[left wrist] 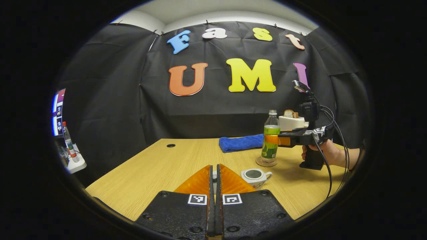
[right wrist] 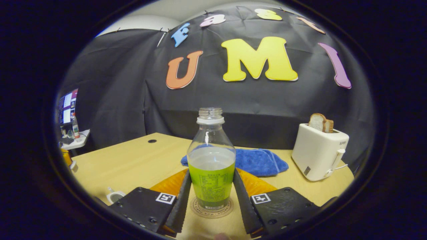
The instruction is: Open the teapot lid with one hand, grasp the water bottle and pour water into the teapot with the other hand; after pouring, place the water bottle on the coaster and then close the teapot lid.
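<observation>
The bottle (right wrist: 211, 160) stands upright and uncapped on the coaster (right wrist: 211, 209), near the middle of the table (right wrist: 133, 156). The right gripper (right wrist: 211, 196) brackets it, one finger at each side of the label; whether the fingers press on it or stand just clear cannot be told. In the left gripper view a hand (left wrist: 325, 151) holds that gripper beside the bottle. The left gripper (left wrist: 215, 178) has its jaws closed, pinching something small between the tips, though what it is cannot be made out. The teapot (left wrist: 255, 176) sits open just in front of the coaster. Behind the bottle lie a towel (right wrist: 258, 161) and a toaster (right wrist: 318, 151).
</observation>
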Demonstrator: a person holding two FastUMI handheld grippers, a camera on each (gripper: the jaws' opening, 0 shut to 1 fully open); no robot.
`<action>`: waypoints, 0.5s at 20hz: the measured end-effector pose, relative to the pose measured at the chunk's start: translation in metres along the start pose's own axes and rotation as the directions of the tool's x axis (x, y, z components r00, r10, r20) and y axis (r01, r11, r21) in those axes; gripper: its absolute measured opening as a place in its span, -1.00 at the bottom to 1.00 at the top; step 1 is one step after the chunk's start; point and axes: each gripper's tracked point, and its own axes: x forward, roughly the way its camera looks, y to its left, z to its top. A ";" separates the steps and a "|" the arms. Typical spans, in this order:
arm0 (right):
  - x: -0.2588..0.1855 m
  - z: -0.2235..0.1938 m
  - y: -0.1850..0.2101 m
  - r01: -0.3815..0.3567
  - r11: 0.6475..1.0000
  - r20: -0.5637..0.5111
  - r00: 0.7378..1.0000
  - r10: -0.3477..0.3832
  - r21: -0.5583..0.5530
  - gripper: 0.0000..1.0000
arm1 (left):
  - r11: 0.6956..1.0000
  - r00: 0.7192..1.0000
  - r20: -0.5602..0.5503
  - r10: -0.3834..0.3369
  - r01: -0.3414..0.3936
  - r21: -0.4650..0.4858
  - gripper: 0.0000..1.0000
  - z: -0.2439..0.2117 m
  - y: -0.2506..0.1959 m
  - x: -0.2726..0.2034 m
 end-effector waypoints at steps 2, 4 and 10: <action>0.003 -0.005 0.000 0.000 1.000 -0.011 1.000 0.000 0.000 0.36 | 1.000 1.000 -0.003 0.001 -0.001 -0.008 -0.94 -0.001 0.001 0.001; 0.006 -0.006 -0.001 0.006 1.000 -0.014 1.000 -0.006 0.001 0.35 | 1.000 1.000 -0.002 -0.001 0.001 -0.008 -0.94 -0.001 0.000 0.001; 0.004 -0.005 0.001 0.003 1.000 -0.011 1.000 -0.003 0.024 0.95 | 1.000 1.000 0.012 -0.015 0.015 -0.007 -0.94 0.002 -0.006 0.003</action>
